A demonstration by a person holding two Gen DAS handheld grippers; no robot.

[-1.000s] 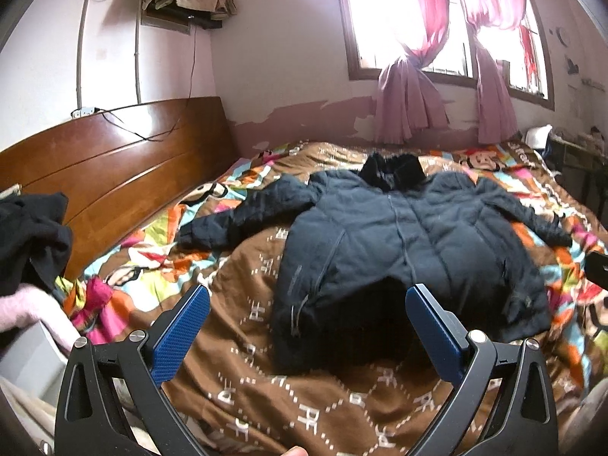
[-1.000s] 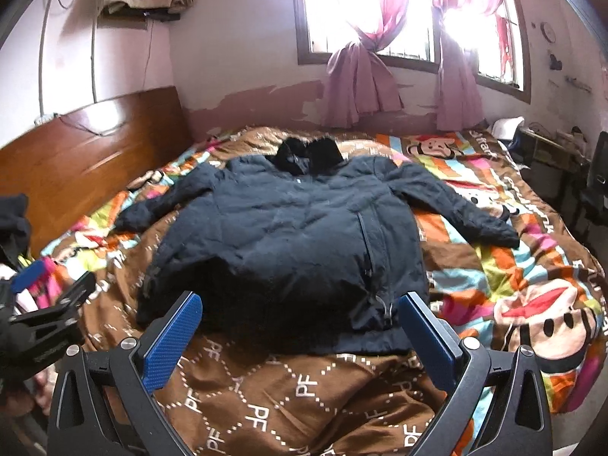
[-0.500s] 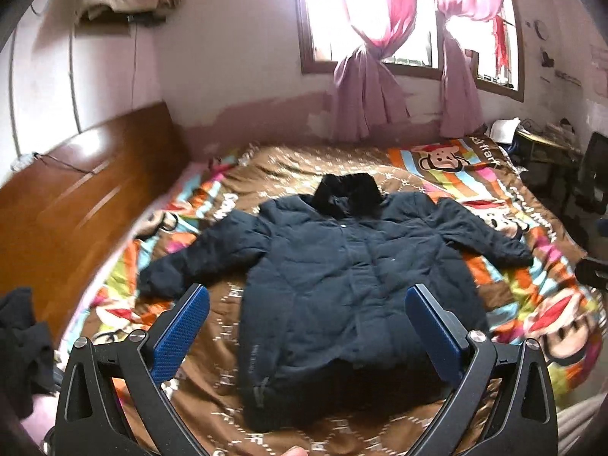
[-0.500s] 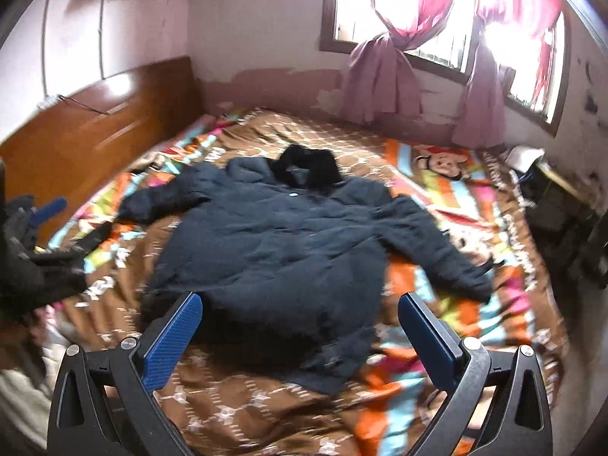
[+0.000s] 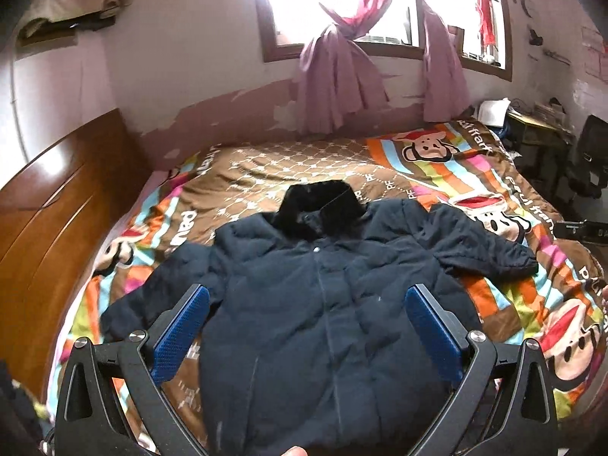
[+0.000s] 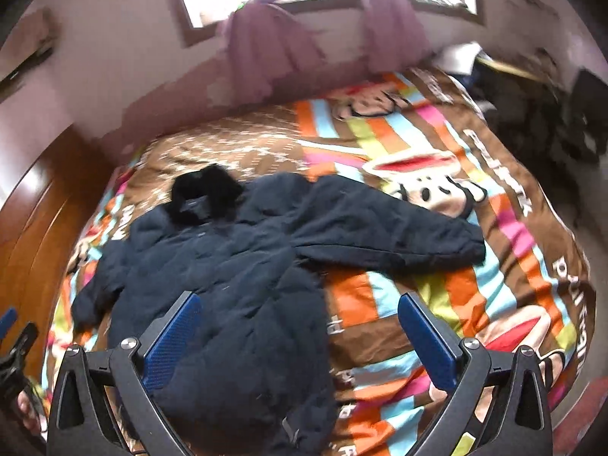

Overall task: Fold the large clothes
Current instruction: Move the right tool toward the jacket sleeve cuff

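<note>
A dark navy padded jacket (image 5: 323, 296) with a black fur collar (image 5: 323, 205) lies flat, front up, on the bed, both sleeves spread out. It also shows in the right wrist view (image 6: 235, 285), with its right sleeve (image 6: 391, 235) stretched across the striped cover. My left gripper (image 5: 309, 326) is open and empty, held above the jacket's body. My right gripper (image 6: 300, 336) is open and empty, above the jacket's right edge. The left gripper's tip shows at the left edge of the right wrist view (image 6: 15, 330).
The bed has a brown and striped cartoon-monkey cover (image 5: 456, 174). A wooden headboard (image 5: 49, 205) runs along the left. Curtained windows (image 5: 342, 38) are behind the bed. A cluttered desk and dark chair (image 5: 585, 152) stand at the right.
Both grippers have risen and tilted down over the bed, so the jacket is seen more from above. The right gripper has shifted towards the jacket's right sleeve. The jacket has not moved.
</note>
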